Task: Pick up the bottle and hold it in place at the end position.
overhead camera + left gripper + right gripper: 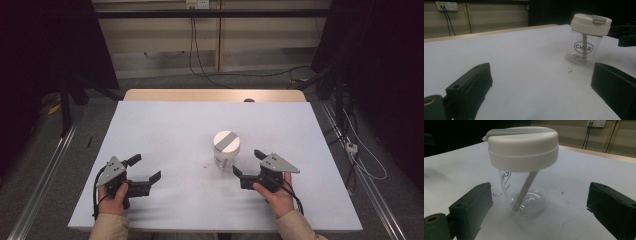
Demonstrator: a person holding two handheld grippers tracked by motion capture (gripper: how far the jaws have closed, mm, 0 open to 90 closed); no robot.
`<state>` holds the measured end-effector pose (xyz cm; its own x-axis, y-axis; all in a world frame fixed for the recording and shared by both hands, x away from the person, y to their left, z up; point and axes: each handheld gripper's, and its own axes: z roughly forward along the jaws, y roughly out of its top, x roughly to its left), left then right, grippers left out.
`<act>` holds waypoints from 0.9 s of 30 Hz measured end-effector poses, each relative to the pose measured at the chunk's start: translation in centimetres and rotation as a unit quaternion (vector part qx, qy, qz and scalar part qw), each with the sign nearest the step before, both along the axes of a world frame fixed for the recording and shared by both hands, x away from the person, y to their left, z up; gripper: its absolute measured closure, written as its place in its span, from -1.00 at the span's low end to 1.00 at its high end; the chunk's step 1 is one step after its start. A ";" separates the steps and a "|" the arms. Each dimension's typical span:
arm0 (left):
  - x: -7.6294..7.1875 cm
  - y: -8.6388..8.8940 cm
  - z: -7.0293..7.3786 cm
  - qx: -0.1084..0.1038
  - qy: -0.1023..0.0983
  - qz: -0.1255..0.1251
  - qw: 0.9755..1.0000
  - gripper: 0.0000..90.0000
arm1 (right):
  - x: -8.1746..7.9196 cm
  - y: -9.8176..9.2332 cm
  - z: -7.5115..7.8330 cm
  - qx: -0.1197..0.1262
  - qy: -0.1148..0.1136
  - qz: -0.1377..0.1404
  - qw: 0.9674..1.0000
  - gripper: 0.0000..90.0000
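Your right gripper (246, 163) has its jaws apart with nothing between the pads, aimed at the cup (226, 149), which stands just off the tips at about ten o'clock from it in the high view. In the right gripper view the cup (524, 172) sits upright between and just beyond the two jaws, not touching either.

Your left gripper (144, 167) is also spread wide and empty, well apart from the cup, which lies at about two o'clock from it.

The cup looks like clear thin plastic or glass with a wide white lid (522, 147) and a straw (525, 191) leaning inside. Judge it light and empty, so it may tip or skid on the smooth table (165, 125) if one pad arrives first. The clear wall is likely slick; the lid overhangs it. Take hold on the body just under the lid, both pads square, so the rim stops any slip upward. Squeeze gently.
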<state>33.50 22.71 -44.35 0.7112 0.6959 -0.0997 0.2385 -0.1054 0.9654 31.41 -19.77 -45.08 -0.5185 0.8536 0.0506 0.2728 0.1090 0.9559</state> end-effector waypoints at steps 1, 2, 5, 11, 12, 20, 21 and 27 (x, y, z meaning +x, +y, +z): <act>0.0 0.0 0.0 0.000 0.001 -0.001 1.000 -0.93 | 0.0 0.0 0.0 0.000 0.000 0.000 1.000 -0.87; 0.0 0.0 0.0 0.000 0.002 0.000 1.000 -0.93 | 0.2 0.2 0.0 0.001 0.002 0.001 1.000 -0.87; 0.0 0.0 -0.1 -0.002 0.002 -0.001 1.000 -0.93 | 0.6 0.6 0.1 0.004 0.002 0.008 1.000 -0.86; 0.1 0.0 -0.1 0.001 -0.001 -0.004 1.000 -0.93 | 1.3 1.5 0.0 0.001 0.008 0.016 1.000 -0.86; 0.1 0.0 -0.1 0.001 0.000 -0.004 1.000 -0.93 | 1.5 1.8 0.0 0.000 0.007 0.017 1.000 -0.86; 0.1 0.0 -0.1 0.004 -0.001 -0.006 1.000 -0.93 | 2.3 2.7 -0.2 0.002 0.016 0.021 1.000 -0.85; 0.1 0.0 -0.1 0.004 -0.001 -0.006 1.000 -0.93 | 2.4 2.8 -0.2 0.002 0.016 0.021 1.000 -0.85; 0.2 0.0 -0.2 0.006 -0.001 -0.009 1.000 -0.93 | 3.1 3.2 -0.4 0.005 0.024 0.016 1.000 -0.85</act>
<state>33.66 22.70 -44.51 0.7236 0.6843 -0.0904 0.2353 -0.1214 0.9643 34.50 -16.54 -45.44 -0.5422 0.8360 0.0845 0.3142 0.1085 0.9431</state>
